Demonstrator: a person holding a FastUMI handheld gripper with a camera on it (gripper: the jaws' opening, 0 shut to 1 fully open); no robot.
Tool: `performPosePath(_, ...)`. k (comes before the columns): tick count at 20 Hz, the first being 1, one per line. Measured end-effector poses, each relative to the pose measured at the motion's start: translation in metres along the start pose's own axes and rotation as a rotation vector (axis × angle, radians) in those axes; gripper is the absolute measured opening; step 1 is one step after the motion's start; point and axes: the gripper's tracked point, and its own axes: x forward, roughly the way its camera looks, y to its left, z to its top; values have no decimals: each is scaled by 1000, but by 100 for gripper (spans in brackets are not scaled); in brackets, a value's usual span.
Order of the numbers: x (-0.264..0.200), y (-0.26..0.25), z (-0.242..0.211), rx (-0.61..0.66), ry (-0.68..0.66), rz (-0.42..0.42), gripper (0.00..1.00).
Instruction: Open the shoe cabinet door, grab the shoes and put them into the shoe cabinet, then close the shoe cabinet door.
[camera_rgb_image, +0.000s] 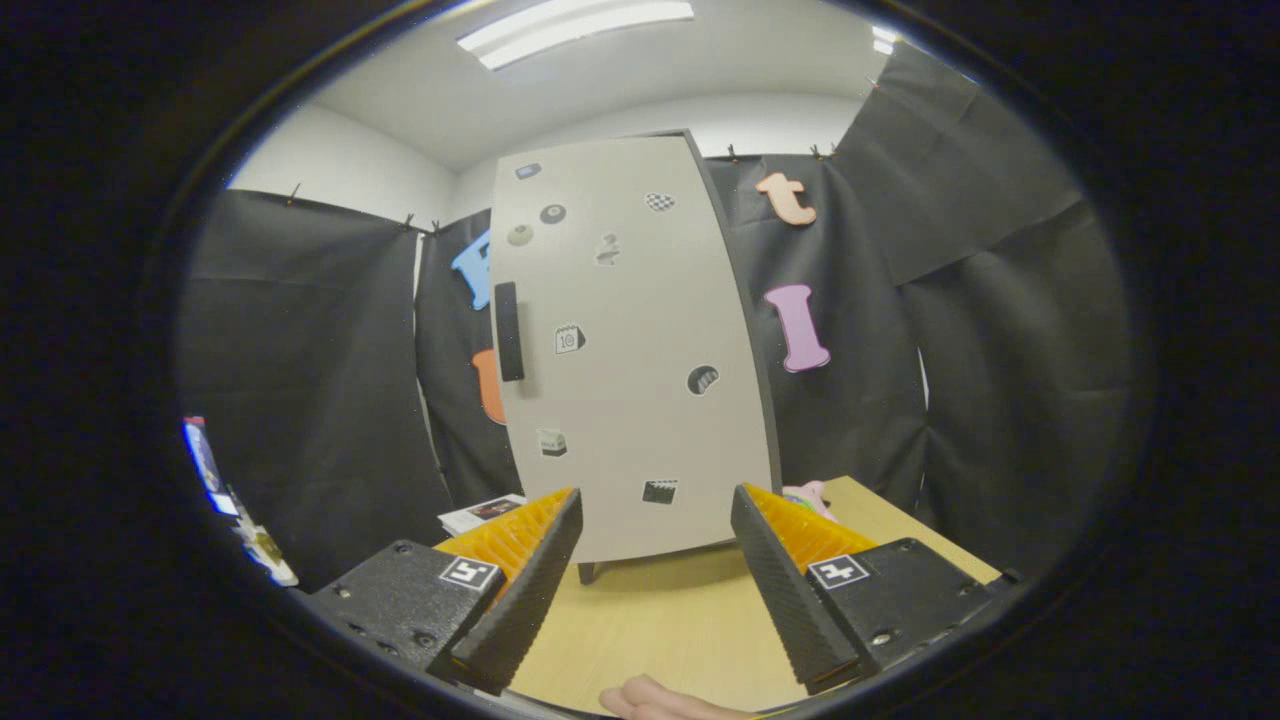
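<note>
Fingertip (655, 698) at the table's (650, 620) near edge. Claw (655, 560) spread wide, holding nothing. Beyond its fingers the shoe cabinet (630, 350) stands mid-table, door closed. Door looks stiff, light; best hold is the dark handle (509, 331) on its left edge. Pink item (810, 495) peeks behind, right.

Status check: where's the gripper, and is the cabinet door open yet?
Gripper open, holding nothing. Cabinet door shut, beyond the fingers; handle untouched. Pink item beside the cabinet.

gripper (657, 580) | ridged fingers (520, 600) | square marker tags | screws on mounts
</note>
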Motion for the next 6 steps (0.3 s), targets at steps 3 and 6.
performPosePath(3,4,-7,-4,13,16,-17,98)
performPosePath(6,0,-1,-1,16,28,-16,98)
